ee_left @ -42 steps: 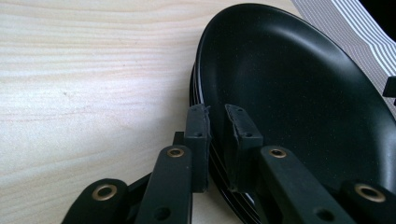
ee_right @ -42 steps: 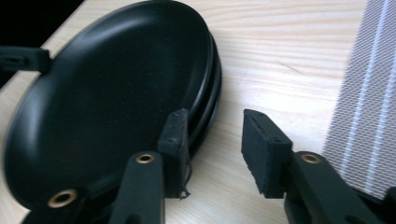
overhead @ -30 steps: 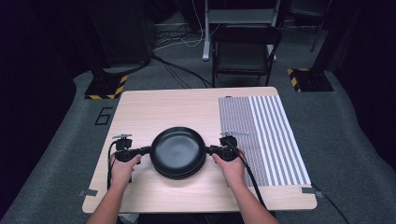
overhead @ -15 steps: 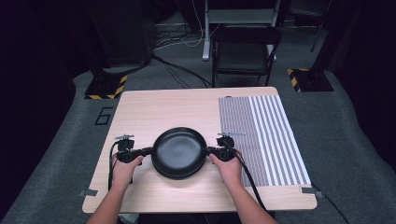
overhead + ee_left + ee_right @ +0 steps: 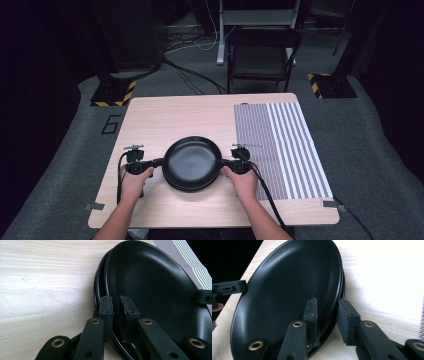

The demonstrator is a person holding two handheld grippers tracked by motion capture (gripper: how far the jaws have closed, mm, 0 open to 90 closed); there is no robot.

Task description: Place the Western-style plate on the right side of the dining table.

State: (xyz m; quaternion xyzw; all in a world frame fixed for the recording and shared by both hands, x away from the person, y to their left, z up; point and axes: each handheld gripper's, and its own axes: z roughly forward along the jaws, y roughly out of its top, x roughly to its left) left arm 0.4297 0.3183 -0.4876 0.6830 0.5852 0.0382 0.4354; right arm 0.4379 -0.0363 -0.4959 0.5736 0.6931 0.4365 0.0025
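Observation:
A stack of black plates (image 5: 192, 162) lies near the table's front middle. My left gripper (image 5: 152, 164) is shut on the left rim of the top plate (image 5: 155, 287), whose edge runs between the two pads (image 5: 106, 312). My right gripper (image 5: 227, 164) is at the opposite rim. One of its fingers (image 5: 310, 315) rests over the top plate's inner surface (image 5: 287, 290). The other stands just outside the stacked rims, with a gap showing between the jaws. The left gripper's tip (image 5: 229, 287) appears across the plate in the right gripper view.
A striped grey-and-white mat (image 5: 280, 145) covers the right part of the wooden table (image 5: 175, 115). A dark chair (image 5: 262, 55) stands beyond the far edge. Cables trail from both grippers toward the front edge.
The right gripper has edged slightly in toward the plate's rim. The plates and the left gripper have hardly moved.

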